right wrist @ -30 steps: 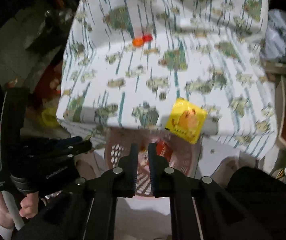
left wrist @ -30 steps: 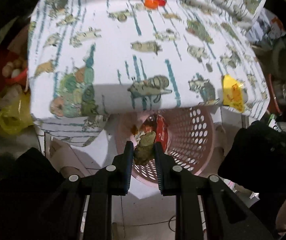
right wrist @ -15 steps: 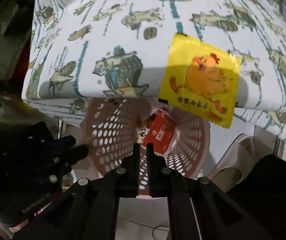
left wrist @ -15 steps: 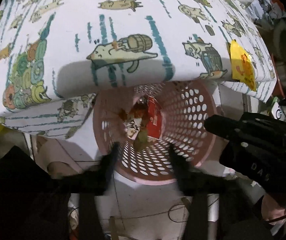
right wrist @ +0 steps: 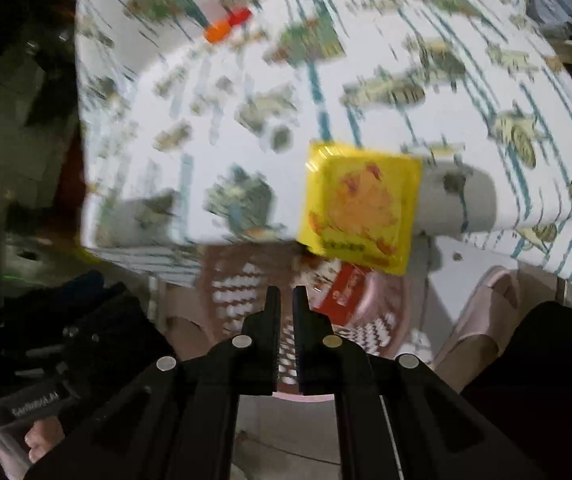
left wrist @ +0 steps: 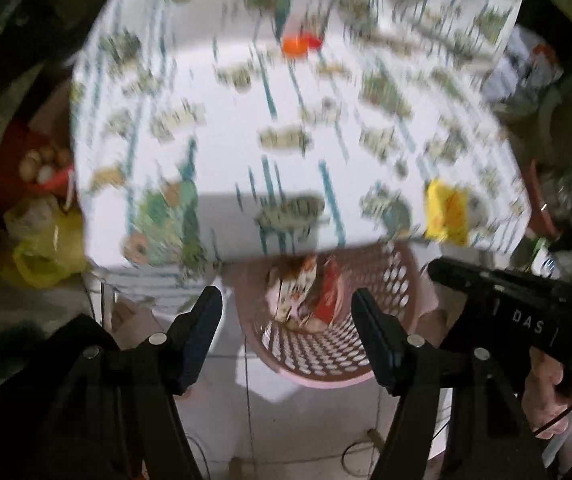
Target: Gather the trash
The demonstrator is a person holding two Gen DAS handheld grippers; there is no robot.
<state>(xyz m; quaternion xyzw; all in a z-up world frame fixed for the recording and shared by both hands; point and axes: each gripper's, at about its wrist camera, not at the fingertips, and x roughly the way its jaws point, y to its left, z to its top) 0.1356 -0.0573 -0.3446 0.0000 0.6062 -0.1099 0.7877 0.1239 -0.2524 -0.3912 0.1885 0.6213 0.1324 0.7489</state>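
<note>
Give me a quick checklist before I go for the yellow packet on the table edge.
1. Left gripper empty, jaws apart after just opening: ok.
2. Dropped trash inside pink basket: ok.
3. Right gripper open for the pickup: not ok, jaws shut with nothing between them.
4. Yellow packet unobstructed, overhanging the tablecloth edge above the basket: ok.
5. Orange and red pieces on the table cleared: not ok.

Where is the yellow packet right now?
The yellow packet lies at the near edge of the table, overhanging it just above the pink basket; in the left wrist view it sits far right.
</note>
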